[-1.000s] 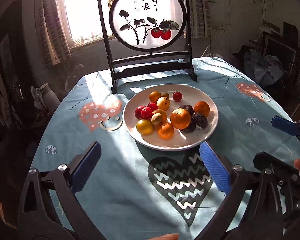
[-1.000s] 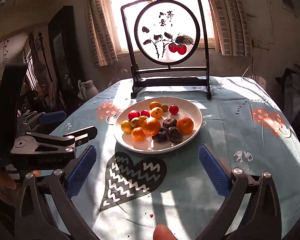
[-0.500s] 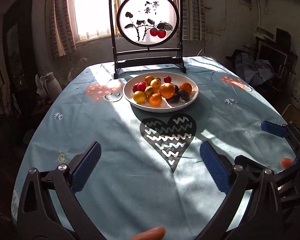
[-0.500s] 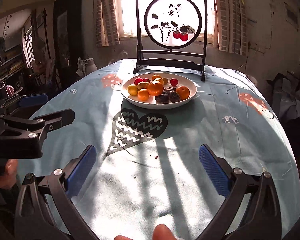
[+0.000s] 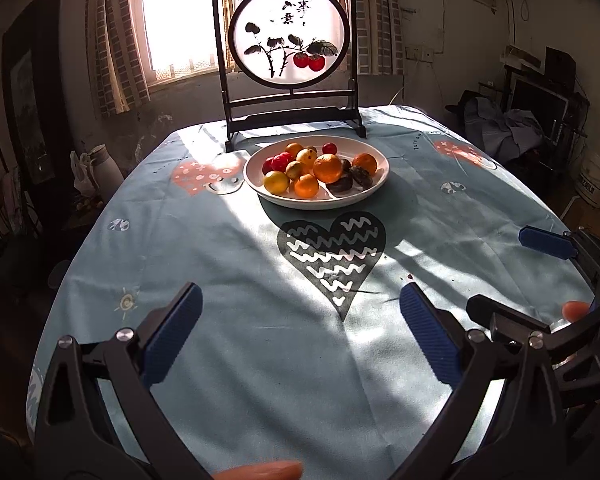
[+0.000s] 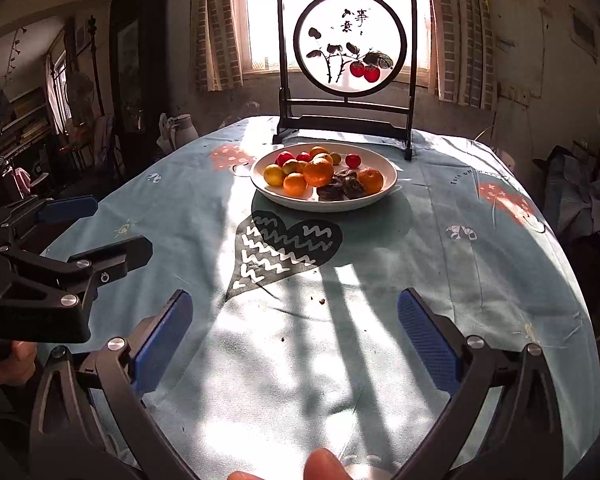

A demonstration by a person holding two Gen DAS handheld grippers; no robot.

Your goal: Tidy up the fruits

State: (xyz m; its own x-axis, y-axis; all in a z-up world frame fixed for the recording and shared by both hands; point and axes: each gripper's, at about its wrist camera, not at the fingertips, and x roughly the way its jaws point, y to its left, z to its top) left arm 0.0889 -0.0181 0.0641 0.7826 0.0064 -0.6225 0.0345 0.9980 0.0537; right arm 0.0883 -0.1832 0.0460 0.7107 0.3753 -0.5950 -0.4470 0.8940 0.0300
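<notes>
A white plate [image 5: 374,189] [image 6: 384,196] sits at the far middle of the round table. It holds several fruits: oranges [image 5: 327,168] [image 6: 318,172], yellow ones [image 5: 276,182], small red ones [image 5: 279,162] and dark wrinkled ones [image 6: 346,187]. My left gripper [image 5: 300,338] hovers open over the near tablecloth with nothing between its blue pads. My right gripper [image 6: 294,338] is likewise open and empty, well short of the plate. Each gripper shows at the edge of the other's view.
A dark-framed round screen [image 5: 288,52] [image 6: 350,50] painted with red fruit stands just behind the plate. The light blue cloth [image 5: 228,248] has a black heart [image 5: 332,252] between grippers and plate. A white jug [image 5: 104,164] and clutter sit off the table.
Both grippers have pulled back from the plate toward the near table edge and risen, so the plate looks smaller and farther. Both stayed open and empty.
</notes>
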